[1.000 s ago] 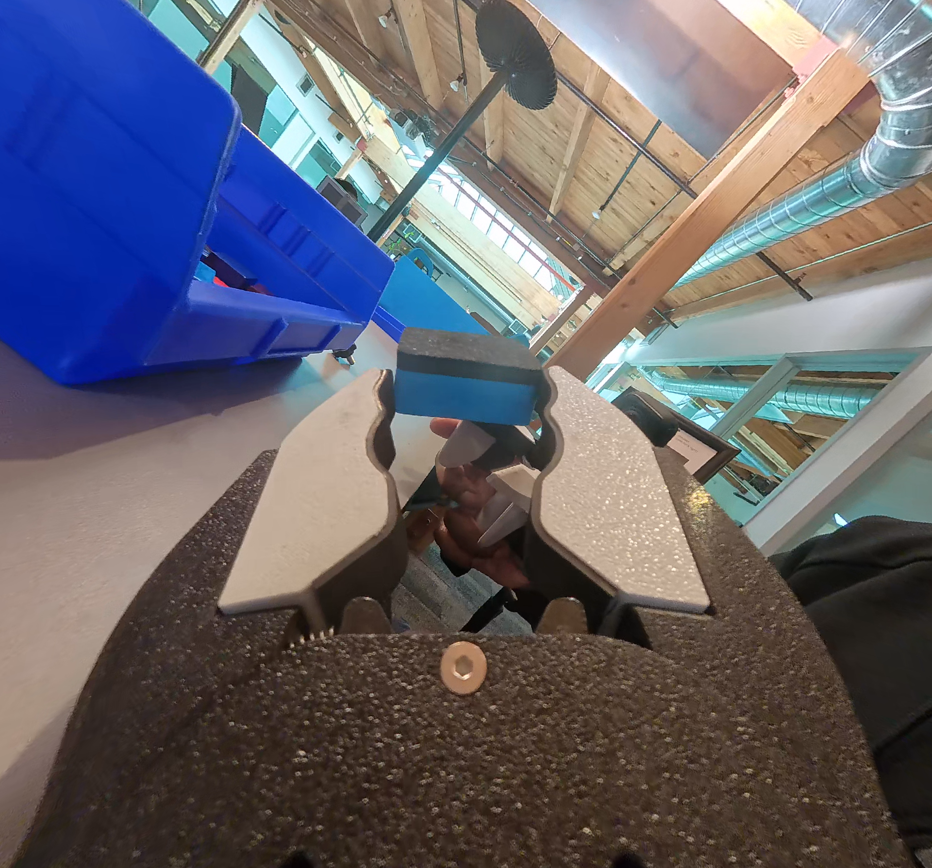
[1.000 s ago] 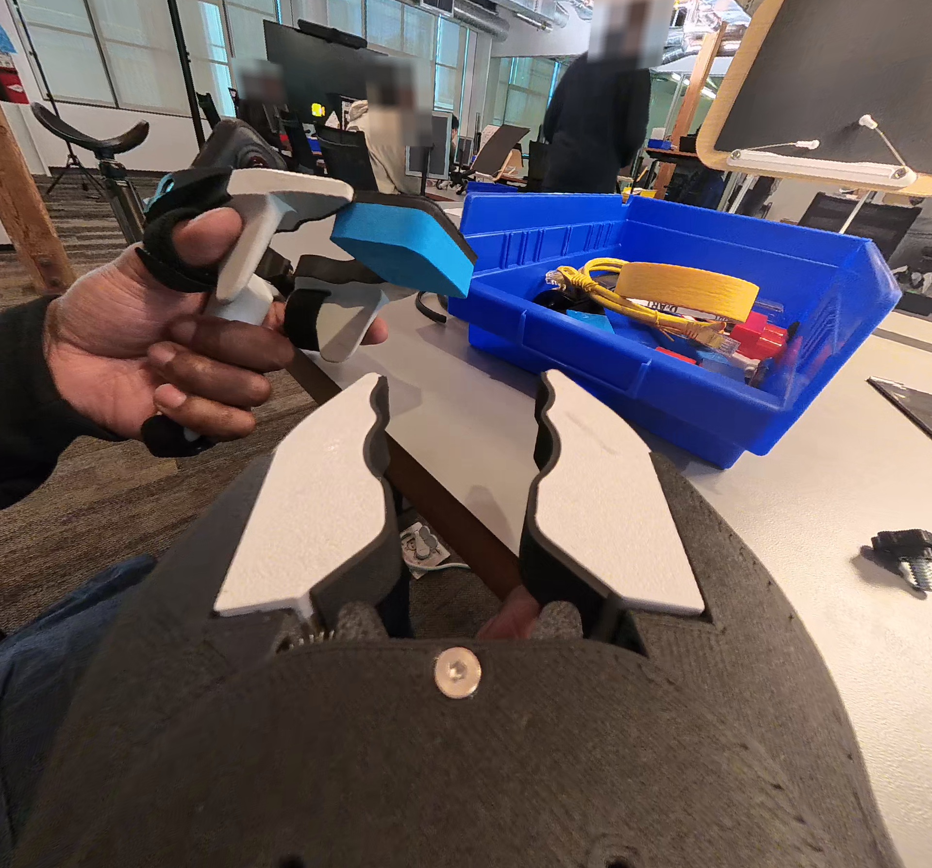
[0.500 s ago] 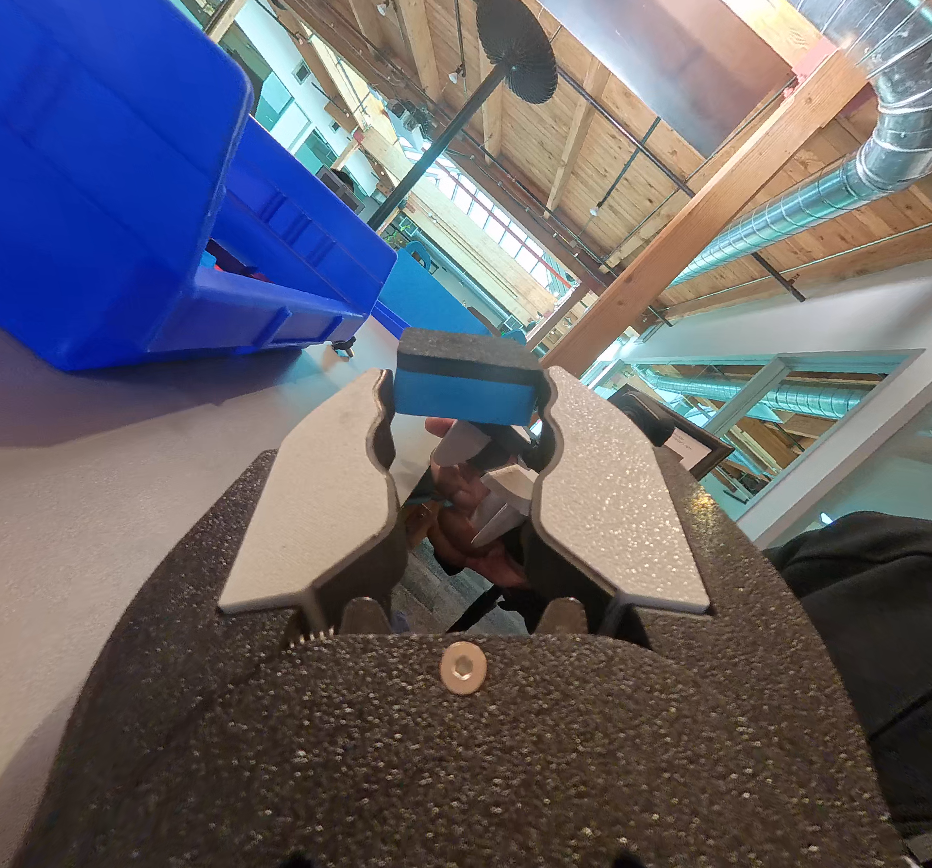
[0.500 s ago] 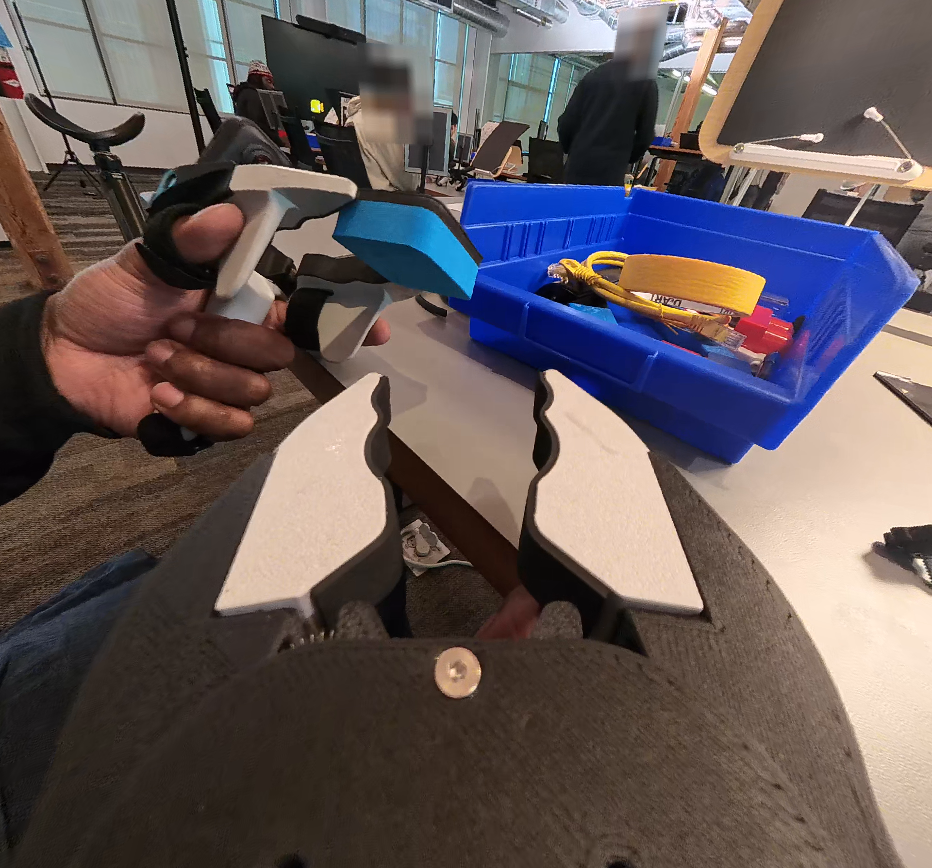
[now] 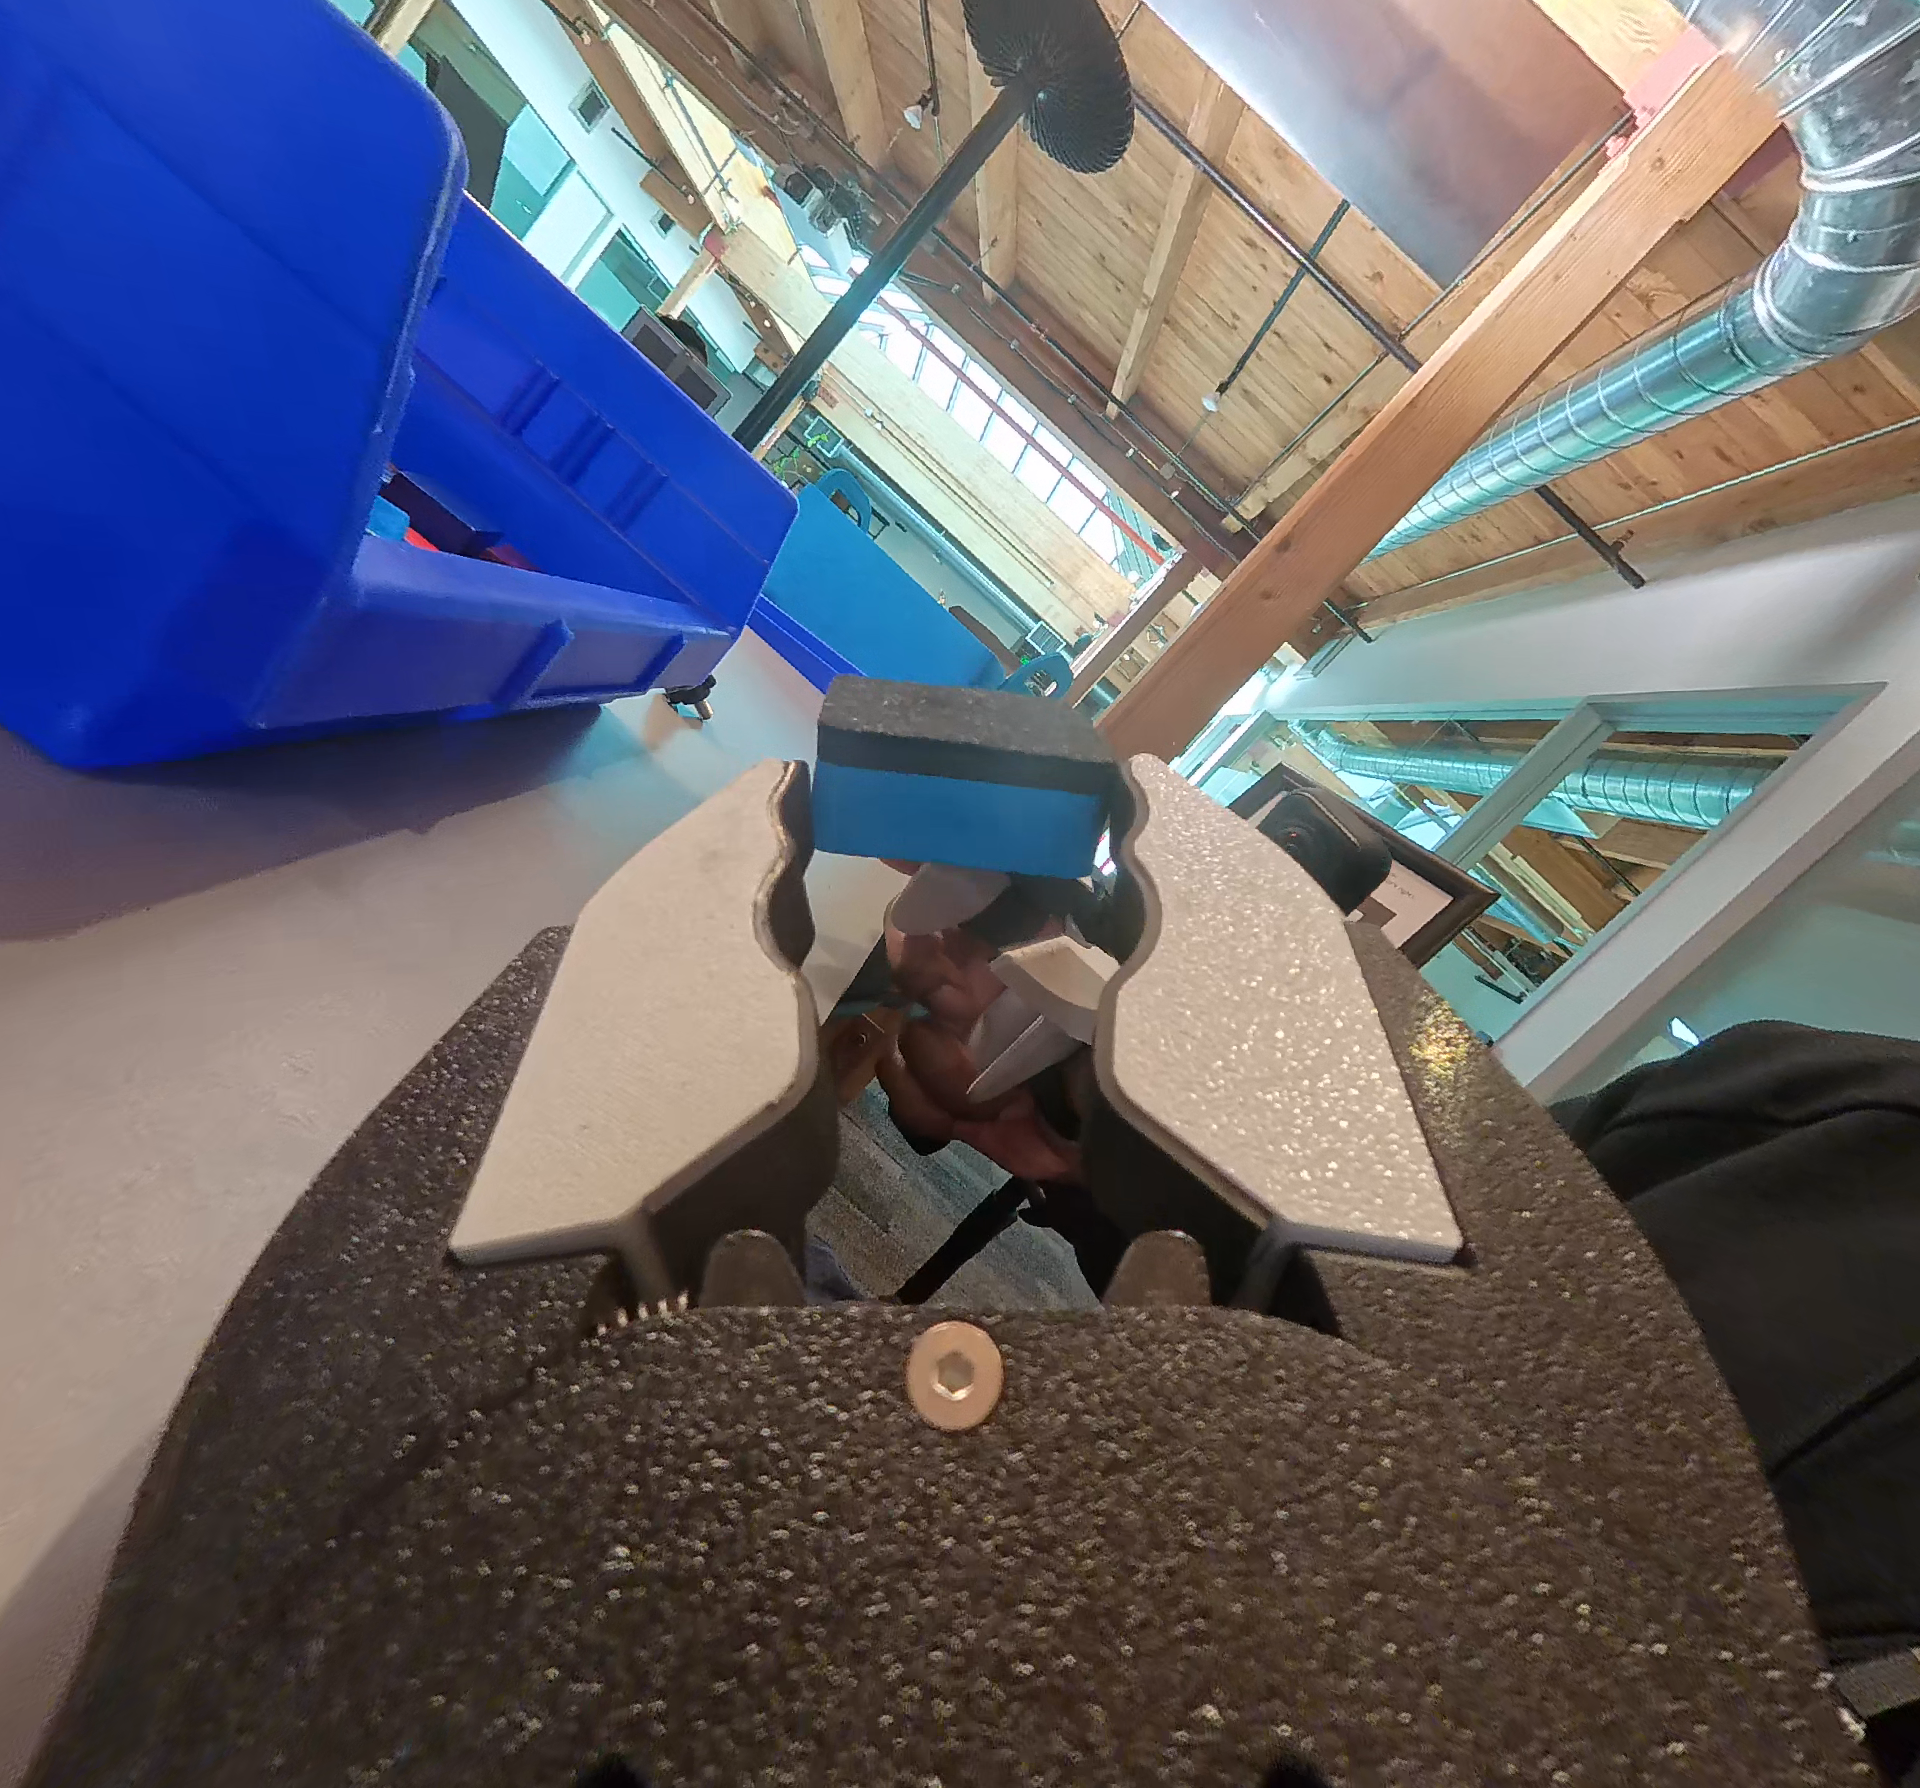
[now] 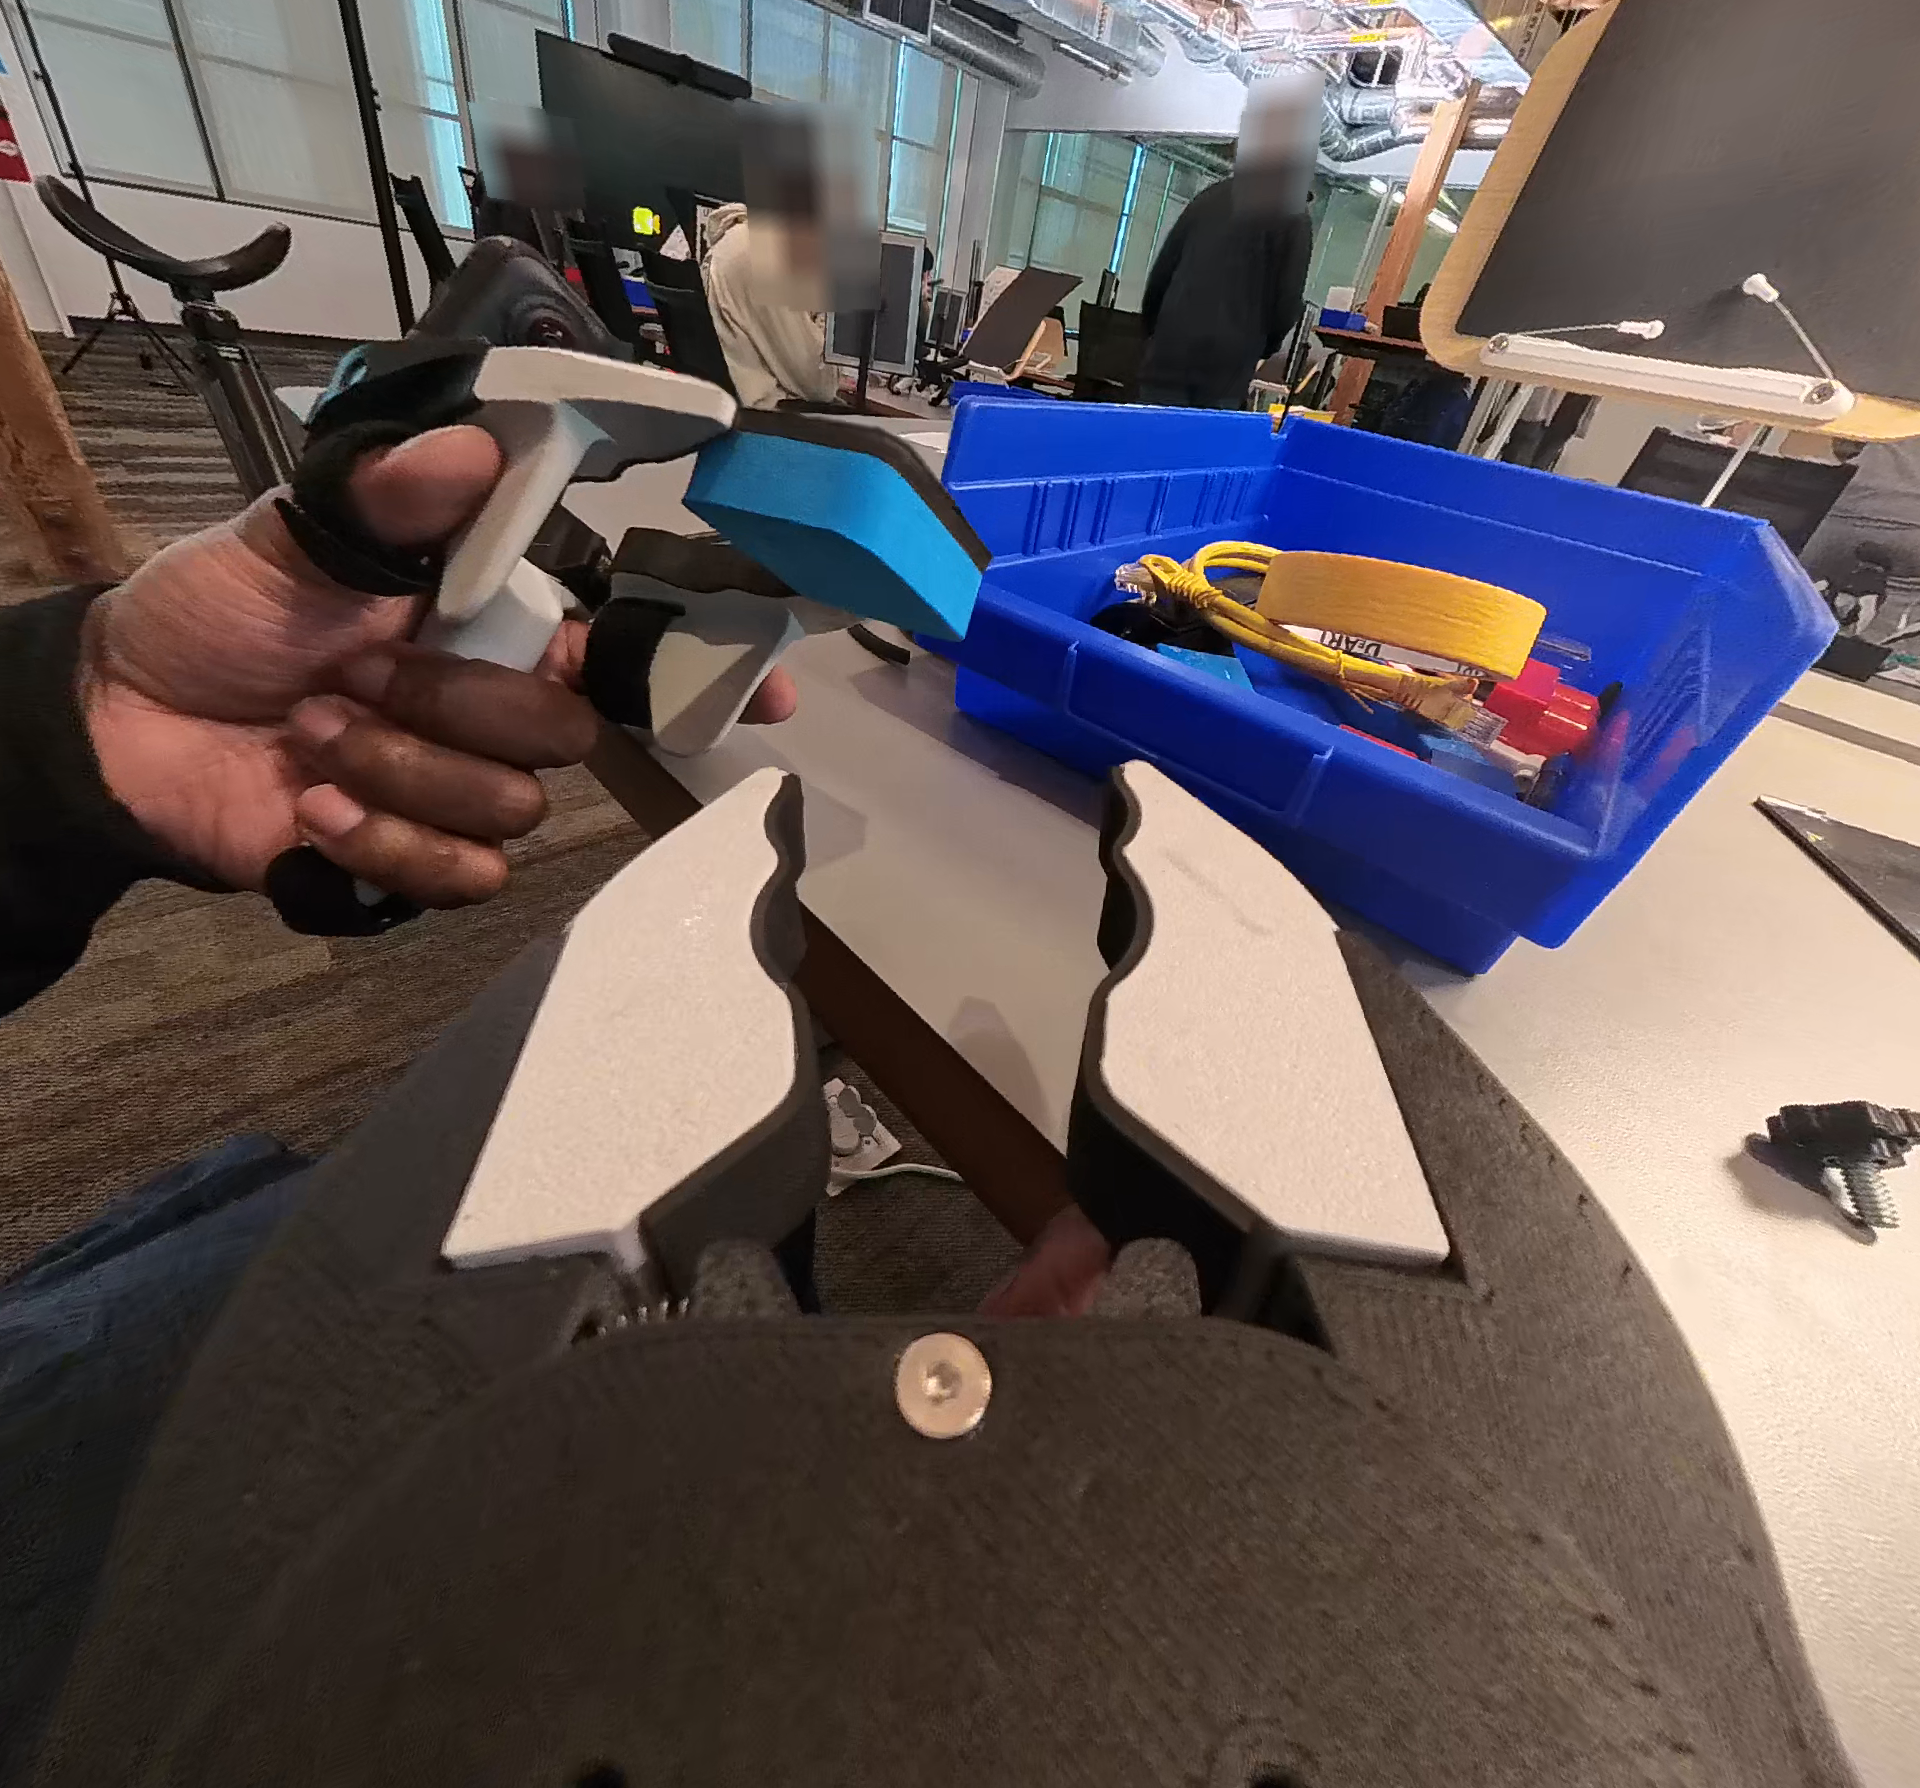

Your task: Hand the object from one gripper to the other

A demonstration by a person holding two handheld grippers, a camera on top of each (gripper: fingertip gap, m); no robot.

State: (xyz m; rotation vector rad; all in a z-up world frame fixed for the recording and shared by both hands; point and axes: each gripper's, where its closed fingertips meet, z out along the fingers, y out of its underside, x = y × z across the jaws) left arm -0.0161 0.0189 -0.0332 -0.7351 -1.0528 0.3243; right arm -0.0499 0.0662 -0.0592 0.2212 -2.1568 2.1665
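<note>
A blue foam block with a black top layer (image 5: 956,793) sits clamped between the tips of my left gripper (image 5: 958,808), which is shut on it. In the right wrist view the same block (image 6: 831,533) shows at upper left, held by the left gripper (image 6: 717,512) in a person's hand (image 6: 312,699), over the table edge. My right gripper (image 6: 945,824) is open and empty, below and to the right of the block, apart from it. The right gripper's white fingers (image 5: 1039,990) show beyond the block in the left wrist view.
A blue bin (image 6: 1299,803) stands on the grey table (image 6: 1662,1167), holding a yellow tape roll (image 6: 1403,606), a yellow cable and red parts. The bin also shows in the left wrist view (image 5: 260,388). A small black part (image 6: 1849,1146) lies at right. People stand in the background. The tips of one gripper are about 7 cm away from the tips of the other.
The left gripper has tilted a little with the block still clamped. The right gripper stays open and has shifted only slightly relative to the block.
</note>
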